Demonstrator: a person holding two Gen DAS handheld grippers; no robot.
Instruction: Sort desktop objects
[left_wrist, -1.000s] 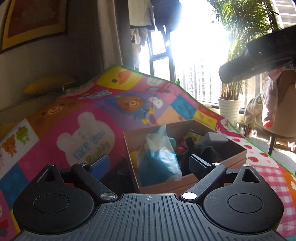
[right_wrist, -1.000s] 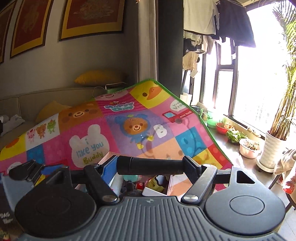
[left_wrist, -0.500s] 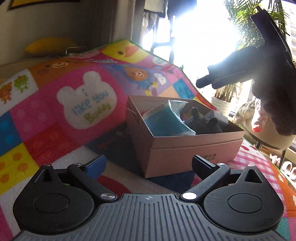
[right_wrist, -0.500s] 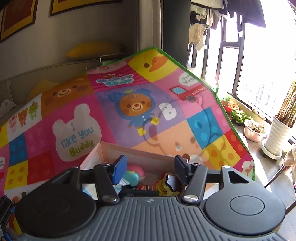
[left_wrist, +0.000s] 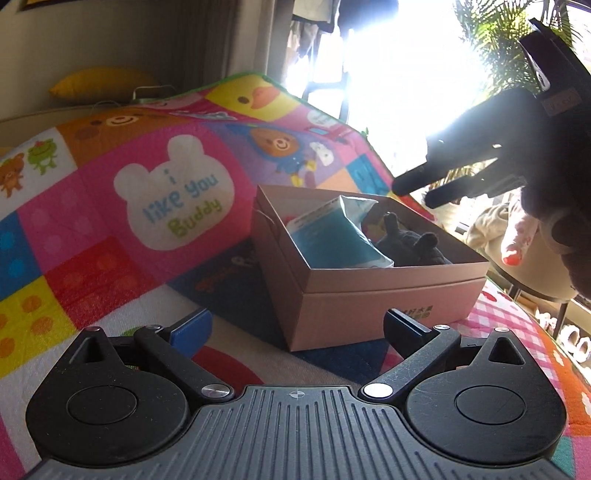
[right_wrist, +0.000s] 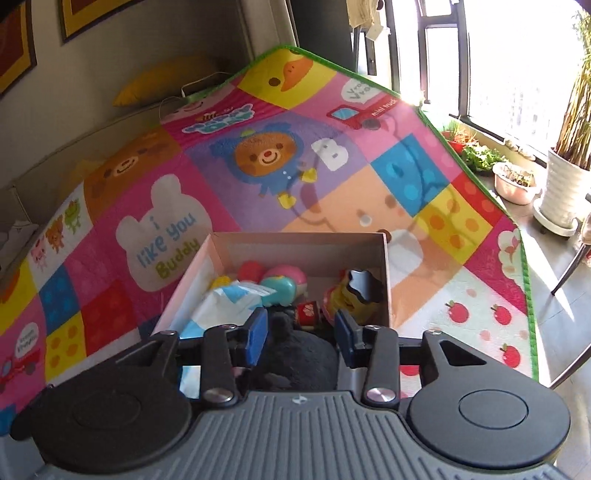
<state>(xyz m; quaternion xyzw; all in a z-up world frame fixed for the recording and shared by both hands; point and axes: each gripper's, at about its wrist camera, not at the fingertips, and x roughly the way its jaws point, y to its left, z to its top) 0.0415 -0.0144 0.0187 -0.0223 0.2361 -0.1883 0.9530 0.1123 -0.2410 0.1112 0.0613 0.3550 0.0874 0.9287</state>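
We see the play mat (left_wrist: 110, 206) under the cardboard box (left_wrist: 373, 295), which holds a blue packet (left_wrist: 332, 240) and dark plush toy (left_wrist: 410, 243). Our left gripper (left_wrist: 297, 328) gapes wide and empty before it; our right gripper (right_wrist: 300, 334), jaws apart, hangs empty above.

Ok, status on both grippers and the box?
Left gripper open, empty. Right gripper open above cardboard box. Dark plush toy in box. Nothing blocking.

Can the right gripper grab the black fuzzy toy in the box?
Probably yes. The right gripper hangs open right above the cardboard box, and the black fuzzy toy lies on top, between its fingers. The box has no lid, and nothing covers the toy.
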